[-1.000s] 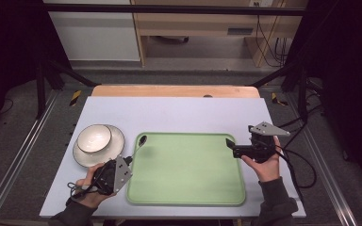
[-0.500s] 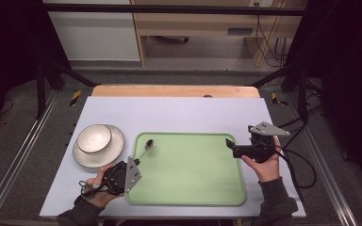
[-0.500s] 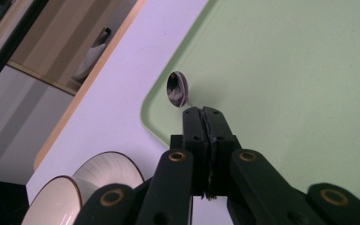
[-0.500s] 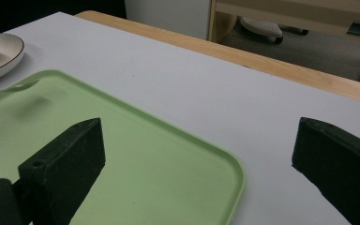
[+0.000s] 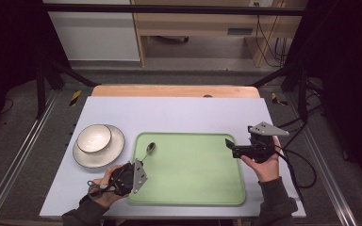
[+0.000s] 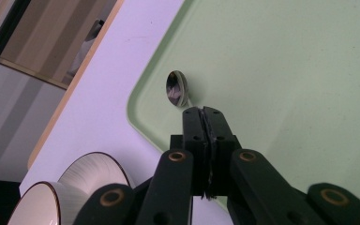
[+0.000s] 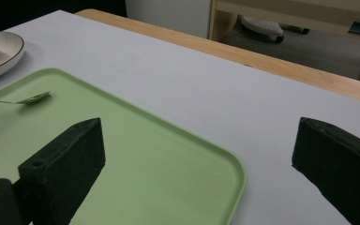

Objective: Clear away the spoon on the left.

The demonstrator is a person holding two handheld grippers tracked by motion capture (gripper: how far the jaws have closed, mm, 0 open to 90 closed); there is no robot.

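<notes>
My left gripper [image 5: 139, 163] is at the near-left corner of the green tray [image 5: 193, 174], shut on the handle of a metal spoon [image 5: 151, 148]. The left gripper view has the jaws pressed together [image 6: 204, 113], with the spoon's bowl [image 6: 176, 87] sticking out past them, low over the tray [image 6: 286, 70] just inside its corner. My right gripper [image 5: 231, 146] hovers open over the tray's right edge. Its jaws stand wide apart [image 7: 197, 140] with nothing between them, and the spoon [image 7: 33, 98] lies far off at the left.
A white bowl [image 5: 94, 138] sits on a dark-rimmed plate [image 5: 116, 151] left of the tray, close to my left hand. Bowl [image 6: 42, 206] and plate [image 6: 93, 168] are just left of my left jaws. A wooden strip [image 5: 174, 91] runs along the table's far edge.
My left gripper has moved right with the spoon, carrying its bowl from the tray's left rim to just inside the tray. The right gripper has stayed put and open.
</notes>
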